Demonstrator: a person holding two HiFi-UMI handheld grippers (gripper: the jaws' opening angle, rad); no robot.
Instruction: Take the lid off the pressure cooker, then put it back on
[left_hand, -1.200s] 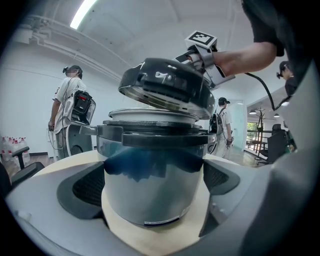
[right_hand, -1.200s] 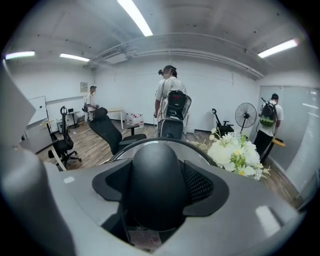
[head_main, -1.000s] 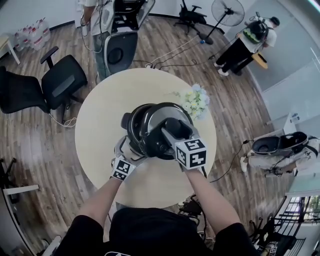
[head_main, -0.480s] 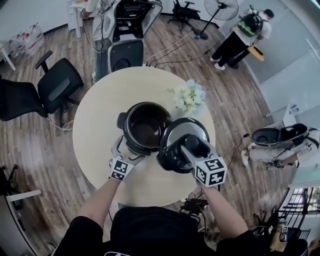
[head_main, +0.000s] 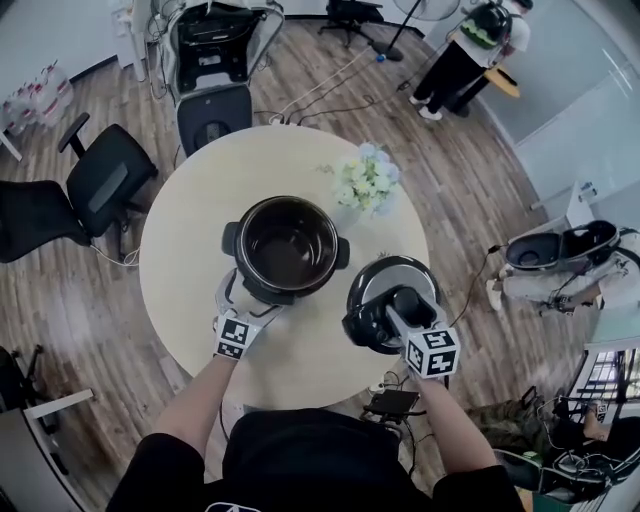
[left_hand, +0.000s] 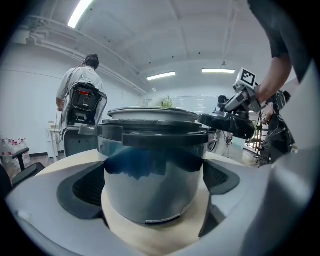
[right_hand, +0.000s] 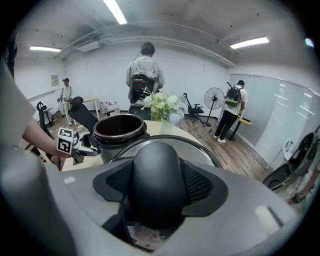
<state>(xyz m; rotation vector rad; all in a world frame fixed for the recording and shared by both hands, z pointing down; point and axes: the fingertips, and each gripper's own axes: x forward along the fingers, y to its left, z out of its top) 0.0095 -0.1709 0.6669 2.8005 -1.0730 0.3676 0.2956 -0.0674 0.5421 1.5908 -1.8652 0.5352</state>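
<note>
The pressure cooker pot (head_main: 287, 248) stands uncovered on the round table (head_main: 200, 190), its dark inside showing. My left gripper (head_main: 245, 300) is at its near-left side; in the left gripper view the pot body (left_hand: 155, 165) sits between the jaws, with both pads against its sides. The lid (head_main: 385, 278) hangs to the right of the pot, over the table's right part. My right gripper (head_main: 400, 310) is shut on its black knob (right_hand: 155, 180), which fills the space between the pads. The pot (right_hand: 119, 127) and the left gripper (right_hand: 87, 145) also show in the right gripper view.
A vase of pale flowers (head_main: 366, 180) stands on the table behind the lid. Office chairs (head_main: 100, 185) and a wheeled machine (head_main: 212, 110) stand around the table. A person (head_main: 460, 50) stands at the far right. Cables lie on the wooden floor.
The right gripper has carried the lid from on top of the pot to the right and down, leaving the pot uncovered. The left gripper stayed at the pot.
</note>
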